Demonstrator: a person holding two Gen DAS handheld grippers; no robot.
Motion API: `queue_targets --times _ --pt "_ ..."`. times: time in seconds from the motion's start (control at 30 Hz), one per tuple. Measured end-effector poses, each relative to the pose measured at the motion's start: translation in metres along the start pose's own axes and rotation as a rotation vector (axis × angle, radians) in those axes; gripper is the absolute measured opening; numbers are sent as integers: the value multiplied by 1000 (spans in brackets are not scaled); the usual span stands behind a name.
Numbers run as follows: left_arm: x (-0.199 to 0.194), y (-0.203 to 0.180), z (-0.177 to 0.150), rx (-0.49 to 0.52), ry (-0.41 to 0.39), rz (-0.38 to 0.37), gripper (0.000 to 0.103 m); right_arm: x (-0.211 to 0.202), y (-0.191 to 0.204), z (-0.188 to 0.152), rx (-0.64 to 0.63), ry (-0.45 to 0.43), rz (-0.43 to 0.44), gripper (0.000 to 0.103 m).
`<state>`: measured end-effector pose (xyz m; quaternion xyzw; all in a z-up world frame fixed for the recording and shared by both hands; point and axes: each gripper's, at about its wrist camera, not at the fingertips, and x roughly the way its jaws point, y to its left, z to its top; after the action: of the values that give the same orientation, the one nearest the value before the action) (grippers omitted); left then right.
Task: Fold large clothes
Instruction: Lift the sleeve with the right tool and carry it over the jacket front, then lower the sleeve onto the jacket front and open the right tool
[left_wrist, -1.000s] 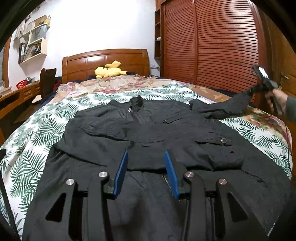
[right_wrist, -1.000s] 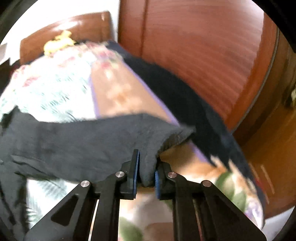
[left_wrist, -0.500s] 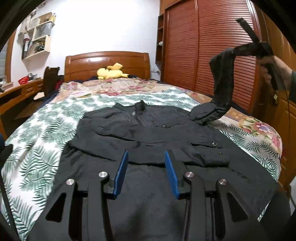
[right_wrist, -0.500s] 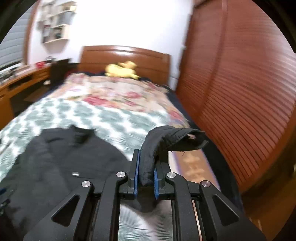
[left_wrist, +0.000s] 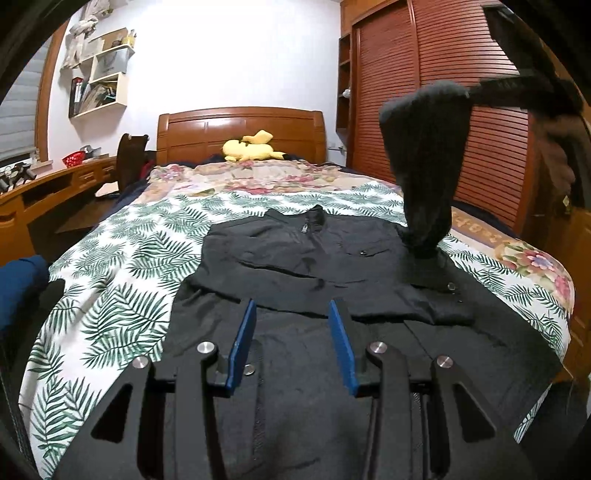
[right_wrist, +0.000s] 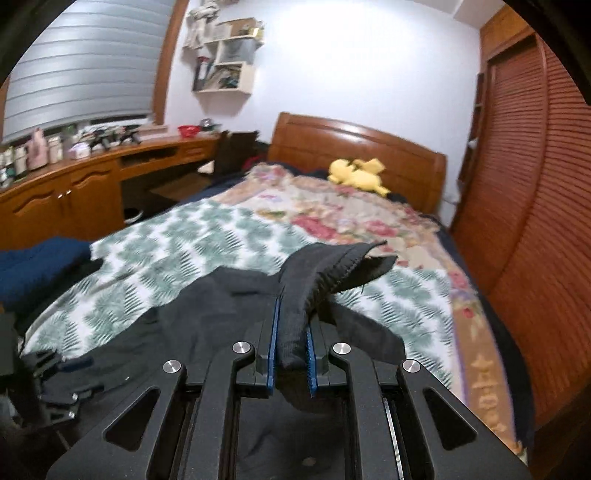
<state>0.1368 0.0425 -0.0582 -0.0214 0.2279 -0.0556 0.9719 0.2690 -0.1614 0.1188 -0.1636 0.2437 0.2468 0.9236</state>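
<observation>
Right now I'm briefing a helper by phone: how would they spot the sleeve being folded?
On the bed lies a black jacket. Its sleeve by the wardrobe is the only part raised off the quilt, its ribbed cuff pinched by the right hand-held gripper.

The large zip-front jacket (left_wrist: 314, 266) is black. The bed cover (left_wrist: 122, 266) is white with green palm leaves, the far quilt (left_wrist: 258, 177) floral pink. The plush toy (left_wrist: 251, 147) is yellow, the gripper pads (left_wrist: 243, 343) blue.

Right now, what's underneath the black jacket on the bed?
The black jacket lies on a green leaf-print sheet, which shows around it. The part beneath the jacket is covered. The right gripper holds its sleeve lifted.
</observation>
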Motion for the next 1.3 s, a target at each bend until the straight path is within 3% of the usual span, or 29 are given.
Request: queue_targets --times 0.1,0.37,0.5,0.67,0.9,1.0,1.07,1.1,1.3 --pt "-5 4 0 -6 -7 7 40 9 15 -19 30 34 40 10" --pt "-2 5 -3 -10 3 18 40 28 39 -108 131 133 129 10" --pt "1 4 -4 -3 10 27 40 37 56 -141 153 140 150 10" --pt "5 3 -8 3 24 39 40 40 71 -167 164 100 183 13" --pt "4 1 -11 5 25 44 40 44 89 -177 111 134 215 16" --pt "5 0 -12 4 26 43 40 35 93 -179 112 112 241 27" --pt "6 -1 -13 6 32 41 40 22 95 -179 94 53 244 47" --pt "7 -2 -14 8 35 39 40 18 95 -180 90 40 243 50" --pt "15 -15 -16 26 56 4 40 24 77 -189 123 82 175 53"
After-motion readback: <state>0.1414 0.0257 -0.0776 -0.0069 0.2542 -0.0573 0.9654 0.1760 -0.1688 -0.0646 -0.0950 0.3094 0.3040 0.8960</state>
